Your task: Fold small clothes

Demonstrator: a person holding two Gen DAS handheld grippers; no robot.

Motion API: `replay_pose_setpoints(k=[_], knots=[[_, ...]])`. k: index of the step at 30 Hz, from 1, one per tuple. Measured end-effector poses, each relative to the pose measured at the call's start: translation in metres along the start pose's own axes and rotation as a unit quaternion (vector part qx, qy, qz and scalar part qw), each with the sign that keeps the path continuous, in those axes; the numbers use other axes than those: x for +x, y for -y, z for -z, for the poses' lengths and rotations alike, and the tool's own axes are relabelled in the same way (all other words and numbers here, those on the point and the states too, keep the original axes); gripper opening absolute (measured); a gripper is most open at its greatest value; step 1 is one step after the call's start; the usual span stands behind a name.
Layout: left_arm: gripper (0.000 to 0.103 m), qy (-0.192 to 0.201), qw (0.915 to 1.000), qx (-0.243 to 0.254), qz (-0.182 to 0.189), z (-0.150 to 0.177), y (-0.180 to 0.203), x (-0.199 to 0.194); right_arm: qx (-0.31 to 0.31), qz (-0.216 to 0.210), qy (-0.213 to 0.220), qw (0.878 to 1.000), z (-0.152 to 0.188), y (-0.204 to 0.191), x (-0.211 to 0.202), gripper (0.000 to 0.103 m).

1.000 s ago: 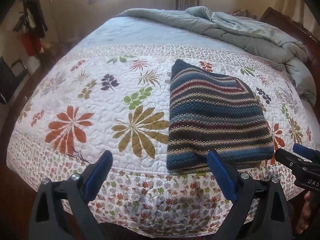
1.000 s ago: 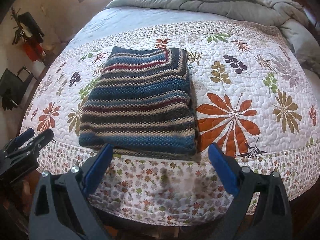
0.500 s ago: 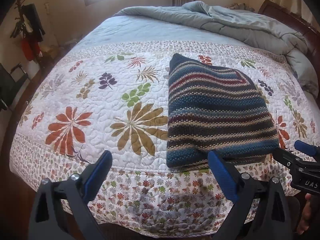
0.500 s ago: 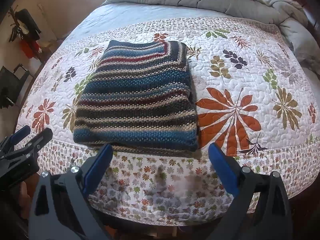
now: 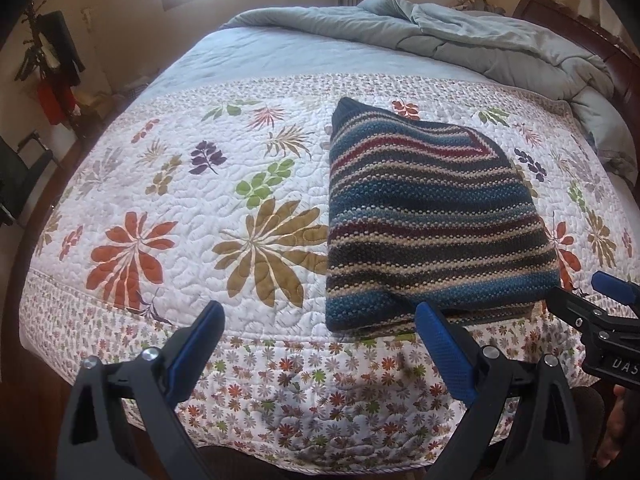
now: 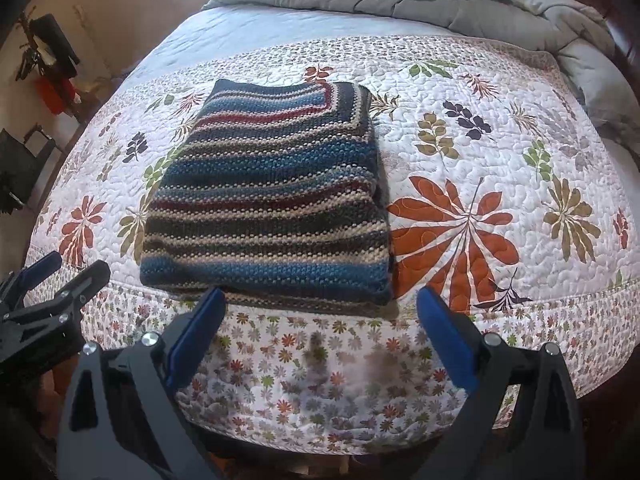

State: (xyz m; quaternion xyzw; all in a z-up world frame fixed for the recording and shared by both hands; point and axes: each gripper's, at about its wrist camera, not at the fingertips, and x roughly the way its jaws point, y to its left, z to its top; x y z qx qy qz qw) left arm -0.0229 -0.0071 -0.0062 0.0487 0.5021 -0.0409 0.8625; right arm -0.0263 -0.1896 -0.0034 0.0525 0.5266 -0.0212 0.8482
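Note:
A striped knit garment [image 5: 432,220] in blue, red, cream and dark bands lies folded into a neat rectangle on the floral quilt [image 5: 180,208], near the bed's front edge. It also shows in the right wrist view [image 6: 272,200]. My left gripper [image 5: 320,316] is open and empty, held off the front edge, with its right finger just below the garment's near left corner. My right gripper [image 6: 322,304] is open and empty, just in front of the garment's near edge. Each gripper shows at the other view's side: the right one [image 5: 600,312], the left one [image 6: 52,280].
A grey duvet [image 5: 460,36] is bunched at the head of the bed, by the dark wooden headboard [image 5: 580,28]. A coat stand with dark and red clothes [image 5: 52,72] stands by the left wall. The quilt border [image 6: 320,360] hangs over the bed's front edge.
Both grippers have drawn slightly nearer and higher over the bed's front edge. The folded garment has not moved. Both grippers stay open.

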Motion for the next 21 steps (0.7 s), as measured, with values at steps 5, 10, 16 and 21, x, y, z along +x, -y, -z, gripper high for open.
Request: replay_pose_setpoints(k=[5,10,16,21], knots=[[0.097,-0.002,1.0000,0.002,0.001,0.001,0.001,0.001,0.002,0.004,-0.002,1.000,0.001,0.000,0.002,0.096],[0.097,-0.001,1.0000,0.004,0.001,0.002,0.003,0.003,0.006,0.001,-0.007,1.000,0.002,0.001,0.006,0.096],[0.097,-0.003,0.9999,0.010,0.003,0.001,0.006,0.003,0.009,0.001,-0.008,1.000,0.002,0.003,0.008,0.096],[0.097,-0.011,0.9999,0.008,0.010,0.002,0.008,0.006,0.014,-0.001,-0.011,1.000,0.004,0.007,0.011,0.096]])
